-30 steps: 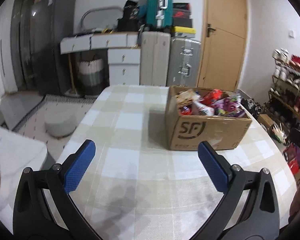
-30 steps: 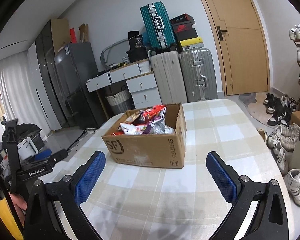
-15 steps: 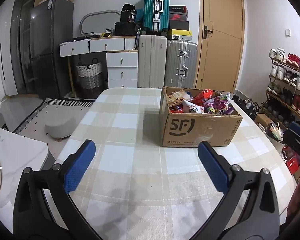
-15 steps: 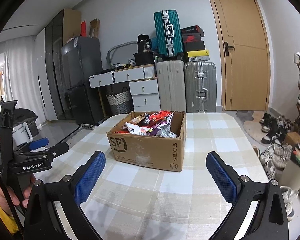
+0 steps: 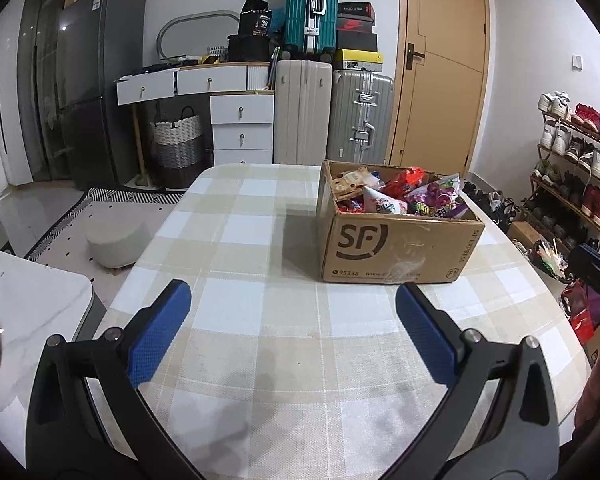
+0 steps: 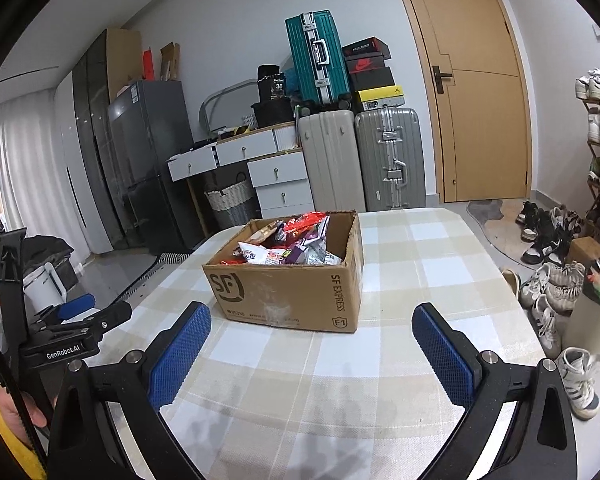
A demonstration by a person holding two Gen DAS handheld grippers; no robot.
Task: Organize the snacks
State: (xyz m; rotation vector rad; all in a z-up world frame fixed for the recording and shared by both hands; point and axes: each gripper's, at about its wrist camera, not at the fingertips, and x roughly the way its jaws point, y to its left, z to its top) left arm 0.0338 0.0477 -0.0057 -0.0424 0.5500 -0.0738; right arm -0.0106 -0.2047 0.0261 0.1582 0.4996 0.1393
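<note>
- L gripper (image 5: 292, 320) & R gripper (image 6: 310, 340): jaws wide apart, holding nothing, above desk (image 5: 260, 312).
- Snacks (image 5: 396, 196) piled in box (image 6: 284, 300), just ahead.
- Step unclear: fits pre-sort or finished; no move settled.

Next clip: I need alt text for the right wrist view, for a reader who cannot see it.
An open cardboard box full of snack packets stands on a checked tablecloth, ahead of the open, empty right gripper. The left gripper shows at the left edge; suitcases and a wooden door stand behind.
</note>
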